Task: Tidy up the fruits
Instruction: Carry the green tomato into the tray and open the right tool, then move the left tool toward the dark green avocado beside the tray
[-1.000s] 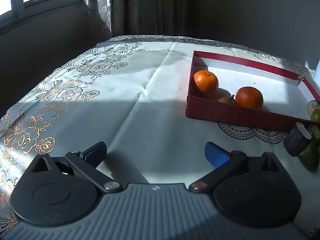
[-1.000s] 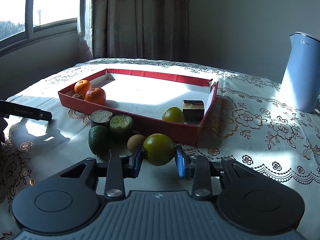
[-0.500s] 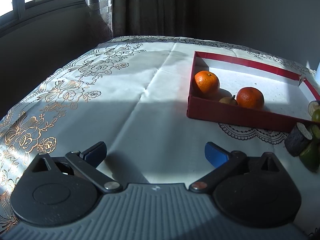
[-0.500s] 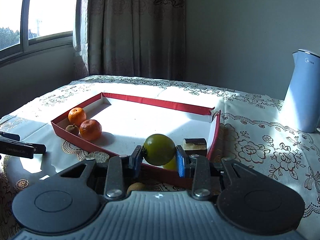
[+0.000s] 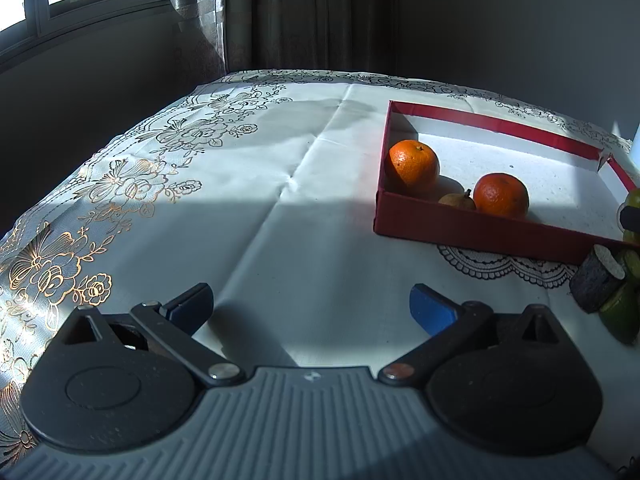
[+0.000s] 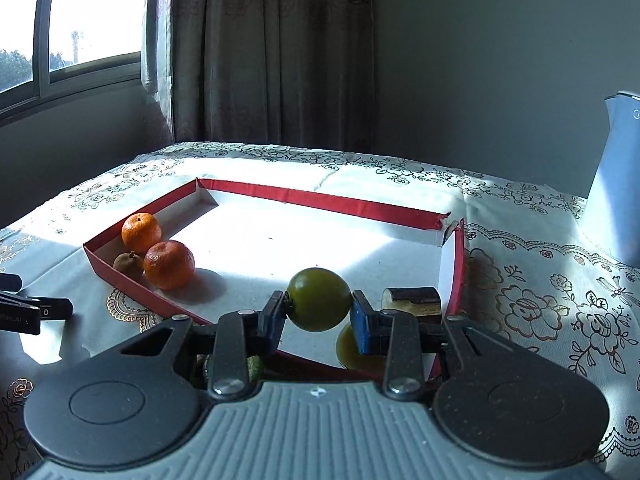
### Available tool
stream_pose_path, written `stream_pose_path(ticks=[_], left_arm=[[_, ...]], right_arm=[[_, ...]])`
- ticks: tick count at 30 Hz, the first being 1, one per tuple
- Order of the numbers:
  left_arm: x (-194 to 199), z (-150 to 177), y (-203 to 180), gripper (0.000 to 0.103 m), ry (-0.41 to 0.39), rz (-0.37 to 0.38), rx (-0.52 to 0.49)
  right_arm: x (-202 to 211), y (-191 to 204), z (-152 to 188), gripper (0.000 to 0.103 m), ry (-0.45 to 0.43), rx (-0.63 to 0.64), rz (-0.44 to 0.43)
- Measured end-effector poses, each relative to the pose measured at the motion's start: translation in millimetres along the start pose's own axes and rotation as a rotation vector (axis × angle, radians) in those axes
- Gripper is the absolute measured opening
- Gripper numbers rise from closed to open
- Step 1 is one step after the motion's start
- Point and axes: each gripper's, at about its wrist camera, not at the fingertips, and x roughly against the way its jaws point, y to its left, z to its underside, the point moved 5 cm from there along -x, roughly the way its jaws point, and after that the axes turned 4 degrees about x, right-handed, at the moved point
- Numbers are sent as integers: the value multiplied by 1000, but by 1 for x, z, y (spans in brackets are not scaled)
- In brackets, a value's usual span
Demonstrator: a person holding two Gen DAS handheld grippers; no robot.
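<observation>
Above the red tray [image 6: 454,264], the right gripper [image 6: 318,312] has its jaws clenched on a green fruit [image 6: 319,299]; lower it beside the yellow-green one [image 6: 346,350] before releasing, while the left gripper [image 5: 310,306] idles with jaws spread over the counter [image 5: 280,200].

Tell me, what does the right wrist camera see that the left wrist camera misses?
Only the right wrist view shows the right gripper clamped on a round green fruit, the brown block inside the box and a pale blue jug. Only the left view shows the open left gripper. Both show the red cardboard box and two round orange tangerines.
</observation>
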Motion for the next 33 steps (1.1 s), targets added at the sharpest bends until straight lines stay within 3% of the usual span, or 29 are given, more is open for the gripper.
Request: stream_pose_path(ticks=[5, 7, 13, 14, 16, 19, 23, 26, 33], left_arm=[[0, 0, 0, 103, 0, 0, 0], [0, 0, 1, 103, 0, 0, 0], [0, 0, 1, 103, -2, -1, 0], [0, 0, 1, 103, -2, -1, 0], [0, 0, 1, 103, -4, -2, -2], [1, 0, 1, 103, -8, -5, -6], [1, 0, 0, 103, -13, -13, -12], [2, 0, -2, 103, -18, -22, -22], [12, 1, -15, 103, -74, -41, -106]], right_arm=[[0, 0, 0, 37, -3, -2, 1], [1, 0, -1, 45, -9, -5, 10], [20, -12, -2, 48, -31, -69, 16], [25, -14, -2, 50, -39, -82, 18], [42, -22, 3, 69, -71, -113, 42], [63, -34, 15, 76, -88, -137, 77], [73, -50, 40, 77, -42, -161, 131], [71, -61, 58, 84, -10, -202, 161], [62, -77, 68, 89, 48, -324, 137]])
